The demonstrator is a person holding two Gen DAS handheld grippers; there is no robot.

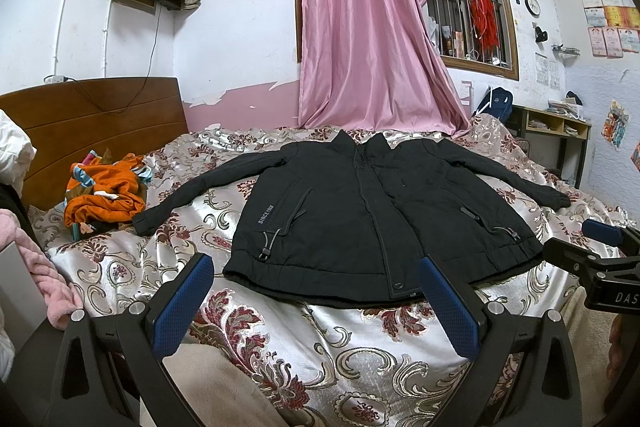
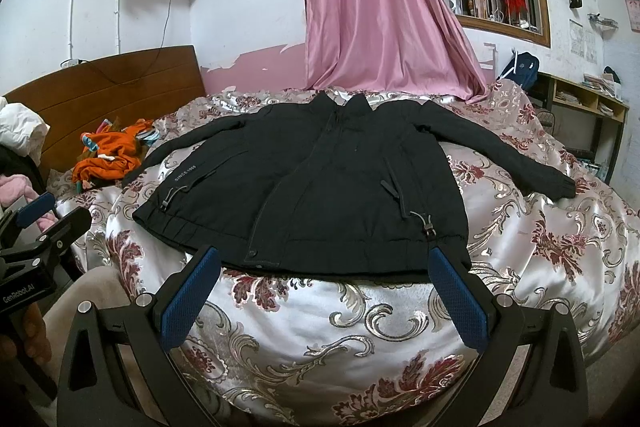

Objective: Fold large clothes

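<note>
A black zip-up jacket (image 1: 352,211) lies flat and face up on the floral bedspread (image 1: 304,339), collar toward the window, both sleeves spread out to the sides. My left gripper (image 1: 316,267) is open just short of the jacket's hem, left of the zipper, with nothing between its blue pads. In the right wrist view the same jacket (image 2: 320,183) fills the middle, and my right gripper (image 2: 324,257) stands open at the hem, holding nothing. The right gripper (image 1: 592,243) also shows at the right edge of the left wrist view.
A crumpled orange garment (image 1: 108,195) lies at the bed's left by the wooden headboard (image 1: 92,123). A pink curtain (image 1: 368,27) hangs down to the bed's far edge. A shelf unit (image 1: 560,131) stands at the right wall. Pink and white fabric (image 1: 36,267) sits at the left.
</note>
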